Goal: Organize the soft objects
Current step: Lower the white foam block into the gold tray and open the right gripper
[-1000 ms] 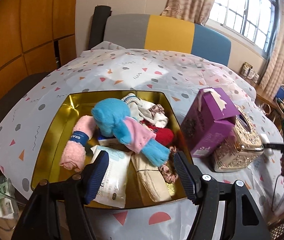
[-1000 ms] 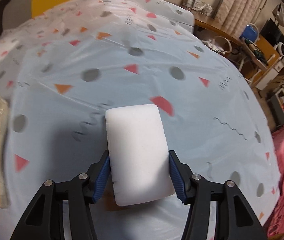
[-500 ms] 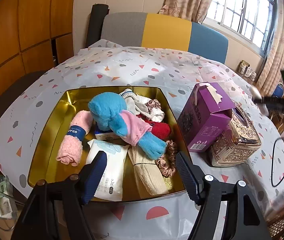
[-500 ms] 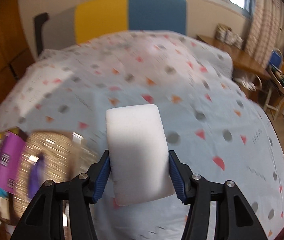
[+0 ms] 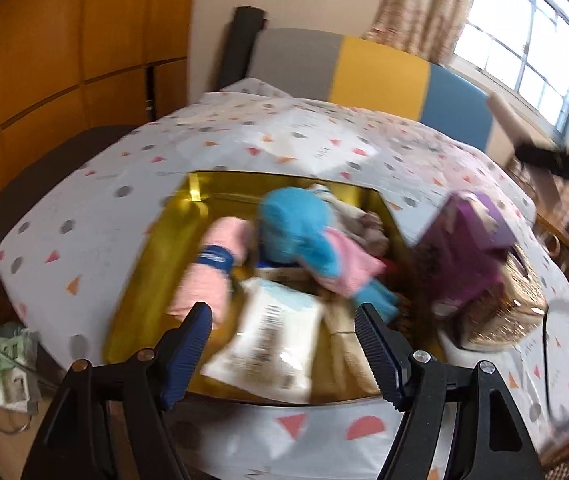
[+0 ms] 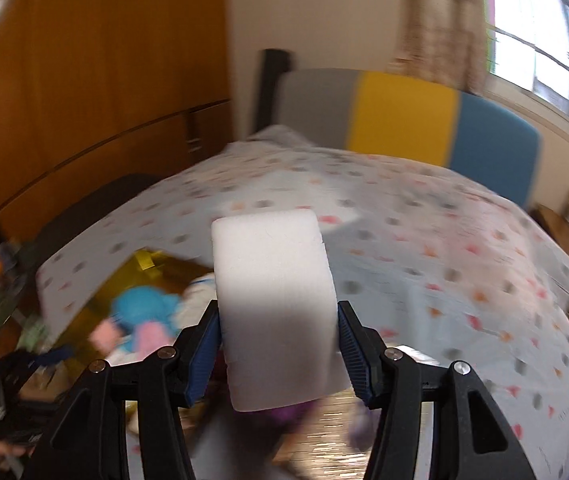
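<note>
left wrist view: the left gripper (image 5: 282, 330) is spread wide with nothing between its blue pads, hovering over the near edge of the gold tray (image 5: 156, 248). just ahead of the fingertips lies a white wipes packet (image 5: 268, 332); to the left of it a rolled pink towel (image 5: 208, 276), and further ahead a blue and pink plush toy (image 5: 304, 240). off to the right, outside the tray, stands a purple box (image 5: 464, 252). everything is blurred.

right wrist view: the right gripper (image 6: 278, 346) is closed on a white sponge block (image 6: 274, 308), pads pressing its two long sides near the lower half, the block standing up past the fingertips. the tray with the plush sits below and to the left of the claw.

the block looks light and squashy, probably foam, so a gentle squeeze across the flat sides should hold it; it seems unlikely to slip or break, and could simply be dropped into the tray.
</note>
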`<state>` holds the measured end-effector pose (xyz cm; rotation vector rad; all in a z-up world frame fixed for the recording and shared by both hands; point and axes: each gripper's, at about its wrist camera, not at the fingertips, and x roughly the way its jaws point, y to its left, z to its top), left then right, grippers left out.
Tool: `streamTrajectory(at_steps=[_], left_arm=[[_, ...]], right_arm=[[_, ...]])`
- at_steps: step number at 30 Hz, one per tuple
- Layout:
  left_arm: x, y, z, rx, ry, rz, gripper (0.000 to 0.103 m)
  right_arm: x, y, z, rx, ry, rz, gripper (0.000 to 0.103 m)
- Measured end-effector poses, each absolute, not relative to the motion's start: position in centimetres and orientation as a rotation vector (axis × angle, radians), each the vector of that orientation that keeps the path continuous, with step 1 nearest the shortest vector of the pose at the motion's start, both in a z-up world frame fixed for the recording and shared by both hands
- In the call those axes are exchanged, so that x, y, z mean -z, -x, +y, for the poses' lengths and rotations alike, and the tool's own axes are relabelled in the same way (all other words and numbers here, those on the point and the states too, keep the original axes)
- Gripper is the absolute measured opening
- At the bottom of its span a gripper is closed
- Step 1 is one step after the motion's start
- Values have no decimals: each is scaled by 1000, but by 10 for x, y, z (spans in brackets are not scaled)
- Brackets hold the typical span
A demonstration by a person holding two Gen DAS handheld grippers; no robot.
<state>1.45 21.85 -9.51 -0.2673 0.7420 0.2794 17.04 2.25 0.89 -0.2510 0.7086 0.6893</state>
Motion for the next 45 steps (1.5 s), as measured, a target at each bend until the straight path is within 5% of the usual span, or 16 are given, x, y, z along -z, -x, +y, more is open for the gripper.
streamTrajectory(at_steps=[11,18,28,36,45], left_arm=[[95,0,262,-398,349,697,76],[101,-5,254,-377,339,718,77],[97,-5,245,-377,320,705,87],[90,-1,237,-385,290,688,95],[81,1,204,-341,226,666,101]], right_arm=[[100,-112,144,-918,388,1004,56],[146,-138,164,-819,419,1033,56],[147,-133,154,-813,429,970,62],[130,-117,133,-765,390,888,82],[97,-94,80,-563,318,746,82]])
